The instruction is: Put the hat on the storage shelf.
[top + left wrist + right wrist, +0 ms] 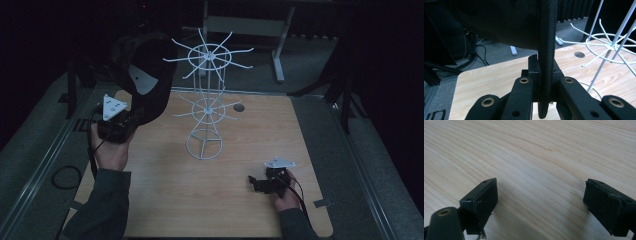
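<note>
The left gripper (116,125) is clamped on the edge of a black cap (142,75), its 2 jaws pressed against the thick dark brim, which runs upright between them in the left gripper view (546,62). Gripping by the brim leaves the crown free and hanging open, which looks like the point: the cap is held up in the air at the left of the table (165,200), just beside the white wire rack (207,100), level with its upper ring of prongs, so a prong could slide in under the crown.

The rack stands upright near the table's middle, with 2 tiers of radiating hooks (all bare).

The right gripper (260,182) rests low over the wood at the near right, jaws spread wide with nothing between them, well apart from the rack, probably waiting to steady it.
</note>
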`<move>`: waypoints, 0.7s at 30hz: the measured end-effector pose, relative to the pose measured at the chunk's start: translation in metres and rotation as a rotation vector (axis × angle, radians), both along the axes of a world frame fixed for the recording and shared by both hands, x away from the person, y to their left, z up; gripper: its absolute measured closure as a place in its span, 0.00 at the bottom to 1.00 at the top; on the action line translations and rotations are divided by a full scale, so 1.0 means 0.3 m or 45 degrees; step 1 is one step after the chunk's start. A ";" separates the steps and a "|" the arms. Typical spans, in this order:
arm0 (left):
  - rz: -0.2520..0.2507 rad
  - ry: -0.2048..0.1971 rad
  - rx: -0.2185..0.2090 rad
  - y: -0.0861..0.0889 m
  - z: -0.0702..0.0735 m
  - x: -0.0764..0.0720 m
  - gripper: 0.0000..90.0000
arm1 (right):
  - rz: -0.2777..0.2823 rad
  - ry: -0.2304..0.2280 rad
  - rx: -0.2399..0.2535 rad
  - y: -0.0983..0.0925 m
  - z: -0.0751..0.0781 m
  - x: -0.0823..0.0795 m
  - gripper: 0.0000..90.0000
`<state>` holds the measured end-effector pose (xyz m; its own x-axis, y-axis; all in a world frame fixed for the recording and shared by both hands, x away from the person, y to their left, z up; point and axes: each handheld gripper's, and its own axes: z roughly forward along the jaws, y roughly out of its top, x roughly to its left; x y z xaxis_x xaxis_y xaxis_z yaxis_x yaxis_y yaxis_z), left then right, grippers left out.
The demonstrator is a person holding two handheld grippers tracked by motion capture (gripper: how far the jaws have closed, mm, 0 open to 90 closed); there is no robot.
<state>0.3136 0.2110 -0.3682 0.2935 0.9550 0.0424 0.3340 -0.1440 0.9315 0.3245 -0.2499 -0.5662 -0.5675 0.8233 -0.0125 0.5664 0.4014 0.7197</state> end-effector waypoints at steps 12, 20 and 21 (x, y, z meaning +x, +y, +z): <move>0.005 -0.014 0.038 -0.030 0.011 0.014 0.96 | 0.000 -0.001 0.000 0.000 0.000 0.000 0.14; -0.009 -0.032 0.070 -0.048 0.015 0.006 0.96 | 0.000 0.000 0.000 0.000 0.000 0.000 0.14; -0.012 -0.033 0.071 -0.048 0.014 0.003 0.96 | 0.000 0.000 0.000 0.000 0.000 0.000 0.14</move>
<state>0.3146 0.1965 -0.3642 0.3009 0.9481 0.1030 0.3082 -0.1989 0.9303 0.3245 -0.2499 -0.5662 -0.5675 0.8233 -0.0125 0.5664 0.4014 0.7198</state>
